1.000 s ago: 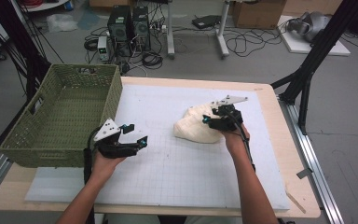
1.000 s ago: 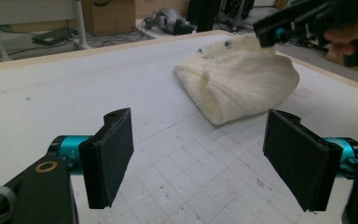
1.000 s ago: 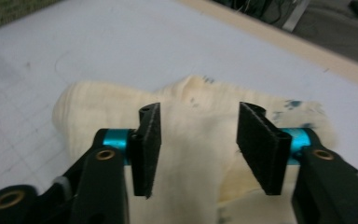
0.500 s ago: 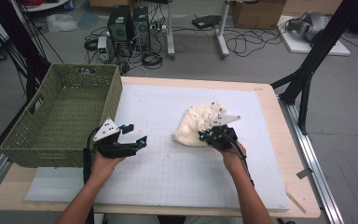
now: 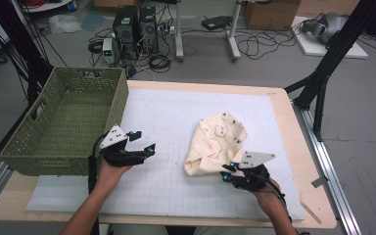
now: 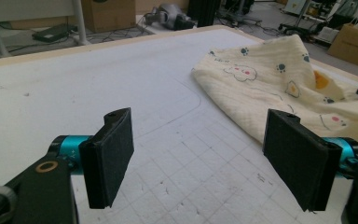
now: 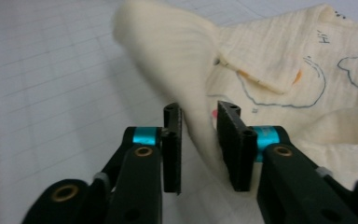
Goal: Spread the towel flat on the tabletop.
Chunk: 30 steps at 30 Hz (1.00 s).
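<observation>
Two tools are in my hands above the bench [image 5: 284, 105], which carries a white gridded mat [image 5: 166, 112]. My left tool [image 5: 136, 147] hovers near the left edge of the mat, just right of the green basket [image 5: 54, 122]; its jaws stand spread wide, with nothing between them. Through the left gripper view these jaws frame bare mat, and the cloth [image 6: 279, 88] lies off to the right, apart from them.

My right tool [image 5: 227, 174] sits at the near right of the mat, at the near edge of the cloth [image 5: 218, 139]. This cloth is pale yellow with small printed animals and paw marks; it lies rumpled right of the mat's centre, well apart from the basket. In the right gripper view a raised fold of cloth [image 7: 186, 79] runs down between the two jaws of my right tool [image 7: 199, 140]. The jaws have just been opening a little; they stand narrowly apart with the fold between them. The right pad [image 7: 228, 135] lies against the fabric, while a slim gap shows beside the left pad [image 7: 172, 140]. The basket stands at the far left, overhanging the bench edge.
</observation>
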Each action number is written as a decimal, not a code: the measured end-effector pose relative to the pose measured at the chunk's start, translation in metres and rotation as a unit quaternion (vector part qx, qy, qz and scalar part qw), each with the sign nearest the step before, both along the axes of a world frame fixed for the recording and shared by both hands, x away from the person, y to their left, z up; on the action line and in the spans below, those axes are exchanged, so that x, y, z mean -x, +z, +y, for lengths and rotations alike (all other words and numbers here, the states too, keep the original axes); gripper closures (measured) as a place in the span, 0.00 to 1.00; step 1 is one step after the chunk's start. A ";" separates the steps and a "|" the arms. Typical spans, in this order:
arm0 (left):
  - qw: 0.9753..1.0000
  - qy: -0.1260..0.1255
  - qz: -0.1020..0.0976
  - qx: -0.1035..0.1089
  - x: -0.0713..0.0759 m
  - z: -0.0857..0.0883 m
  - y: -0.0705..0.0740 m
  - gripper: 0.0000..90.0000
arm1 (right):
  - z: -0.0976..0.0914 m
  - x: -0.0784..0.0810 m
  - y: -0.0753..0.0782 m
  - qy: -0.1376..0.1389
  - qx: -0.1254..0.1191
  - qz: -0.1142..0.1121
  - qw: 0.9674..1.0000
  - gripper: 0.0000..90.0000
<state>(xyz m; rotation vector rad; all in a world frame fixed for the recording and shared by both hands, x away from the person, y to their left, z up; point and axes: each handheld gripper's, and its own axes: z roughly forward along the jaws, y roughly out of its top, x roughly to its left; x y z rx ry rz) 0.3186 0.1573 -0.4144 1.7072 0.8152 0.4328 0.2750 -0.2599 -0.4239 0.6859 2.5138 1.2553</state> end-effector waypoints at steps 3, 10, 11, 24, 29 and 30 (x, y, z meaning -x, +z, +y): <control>1.000 -0.002 -0.001 -0.002 -0.001 -0.001 -0.001 0.28 | -0.016 0.008 0.004 -0.020 -0.026 -0.004 0.999 0.67; 1.000 -0.019 0.004 0.002 -0.003 -0.011 -0.002 0.32 | -0.051 0.015 0.022 -0.081 -0.085 -0.032 0.993 0.54; 1.000 -0.021 0.005 0.001 -0.004 -0.013 -0.002 0.33 | -0.055 0.015 0.023 -0.090 -0.088 -0.038 0.991 0.54; 0.995 -0.088 0.026 -0.048 -0.028 -0.107 0.001 0.36 | -0.077 0.014 0.023 -0.176 -0.089 -0.069 0.978 0.47; 0.989 -0.118 0.042 -0.082 -0.035 -0.149 -0.013 0.39 | -0.078 0.013 0.022 -0.186 -0.081 -0.069 0.977 0.47; 0.987 -0.122 0.042 -0.094 -0.036 -0.157 -0.016 0.40 | -0.078 0.013 0.022 -0.189 -0.079 -0.070 0.976 0.46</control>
